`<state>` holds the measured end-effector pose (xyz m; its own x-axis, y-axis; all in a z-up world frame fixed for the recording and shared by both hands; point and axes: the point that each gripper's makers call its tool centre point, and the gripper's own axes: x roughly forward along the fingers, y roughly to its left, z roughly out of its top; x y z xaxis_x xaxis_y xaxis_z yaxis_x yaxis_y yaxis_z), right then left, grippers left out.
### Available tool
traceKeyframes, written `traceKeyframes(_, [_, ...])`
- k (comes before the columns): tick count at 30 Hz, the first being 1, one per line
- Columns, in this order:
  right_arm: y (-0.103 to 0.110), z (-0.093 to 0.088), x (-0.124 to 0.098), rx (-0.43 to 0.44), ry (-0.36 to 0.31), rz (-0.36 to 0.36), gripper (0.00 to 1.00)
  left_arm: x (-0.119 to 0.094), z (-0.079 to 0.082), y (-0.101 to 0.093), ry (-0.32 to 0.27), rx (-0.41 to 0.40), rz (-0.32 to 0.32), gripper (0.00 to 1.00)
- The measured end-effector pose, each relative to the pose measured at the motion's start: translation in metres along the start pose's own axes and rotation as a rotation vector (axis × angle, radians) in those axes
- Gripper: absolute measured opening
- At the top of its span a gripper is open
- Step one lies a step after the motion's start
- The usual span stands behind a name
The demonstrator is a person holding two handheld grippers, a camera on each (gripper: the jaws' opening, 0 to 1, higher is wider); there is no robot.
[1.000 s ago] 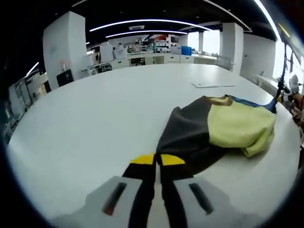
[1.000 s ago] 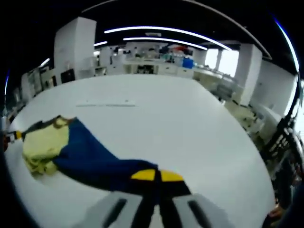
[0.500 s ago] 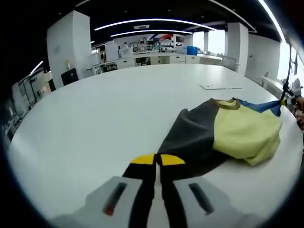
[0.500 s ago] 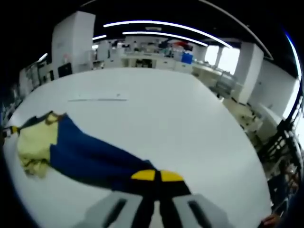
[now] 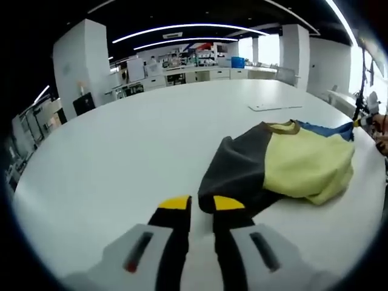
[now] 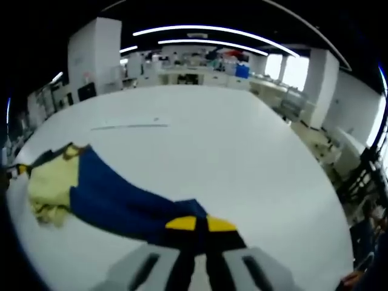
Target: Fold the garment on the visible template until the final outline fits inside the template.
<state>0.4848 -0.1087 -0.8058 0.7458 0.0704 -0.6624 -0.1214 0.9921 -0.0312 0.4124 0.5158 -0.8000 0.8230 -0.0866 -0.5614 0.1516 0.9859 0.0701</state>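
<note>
A bunched garment with a yellow body (image 5: 306, 167), a dark grey sleeve (image 5: 233, 170) and a blue sleeve (image 6: 121, 203) lies on the white table (image 5: 133, 151). My left gripper (image 5: 202, 203) is open, and the grey sleeve's end lies just ahead of its yellow tips. My right gripper (image 6: 201, 224) is shut on the end of the blue sleeve, which stretches back to the yellow body (image 6: 48, 185). The right gripper (image 5: 362, 118) also appears at the right edge of the left gripper view. The template, a thin flat sheet (image 5: 274, 107) (image 6: 128, 126), lies on the table beyond the garment.
The round white table's edge (image 6: 330, 200) curves close on the right of the right gripper view, with chairs (image 6: 364, 176) past it. Lab benches and a white pillar (image 5: 76, 66) stand far behind. Bare tabletop spreads left of the garment in the left gripper view.
My left gripper's jaws have parted and let go of the grey sleeve, which now rests on the table. The right gripper stays shut on the blue sleeve.
</note>
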Motion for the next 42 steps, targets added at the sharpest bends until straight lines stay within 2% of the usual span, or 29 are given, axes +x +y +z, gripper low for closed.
traceKeyframes(4, [0.017,0.008,-0.007,-0.022,-0.047,0.063,0.29,-0.009,-0.001,-0.010,-0.028,-0.013,-0.043,0.26])
traceKeyframes(6, [0.030,0.010,-0.013,-0.008,-0.068,0.110,0.38,-0.012,0.002,-0.017,-0.051,-0.019,-0.068,0.36])
traceKeyframes(9, [0.040,0.010,-0.015,-0.006,-0.069,0.164,0.51,-0.017,0.010,-0.029,-0.118,-0.108,-0.152,0.53])
traceKeyframes(11, [0.055,0.006,-0.022,-0.024,-0.062,0.204,0.58,-0.023,0.010,-0.031,-0.128,-0.101,-0.152,0.64])
traceKeyframes(17, [0.084,0.004,-0.026,-0.044,-0.049,0.308,0.82,-0.036,0.009,-0.044,-0.138,-0.060,-0.187,0.78])
traceKeyframes(21, [0.119,0.005,-0.037,-0.062,-0.067,0.395,0.93,-0.045,0.011,-0.050,-0.157,-0.047,-0.206,0.84])
traceKeyframes(24, [0.152,0.004,-0.047,-0.074,-0.067,0.488,0.99,-0.046,0.013,-0.054,-0.172,-0.032,-0.215,0.88])
traceKeyframes(27, [0.175,0.002,-0.054,-0.068,-0.056,0.556,0.99,-0.053,0.011,-0.060,-0.169,-0.023,-0.224,0.91])
traceKeyframes(32, [0.216,0.003,-0.065,-0.114,-0.060,0.658,0.99,-0.063,0.010,-0.068,-0.178,-0.023,-0.247,0.99])
traceKeyframes(36, [0.251,0.006,-0.079,-0.136,-0.067,0.750,0.99,-0.071,0.007,-0.071,-0.174,-0.022,-0.257,0.99])
traceKeyframes(39, [0.280,0.007,-0.094,-0.195,-0.083,0.810,0.98,-0.079,0.004,-0.076,-0.169,-0.014,-0.263,0.99])
traceKeyframes(42, [0.297,0.004,-0.101,-0.224,-0.077,0.851,0.96,-0.086,0.002,-0.083,-0.168,-0.008,-0.274,0.99])
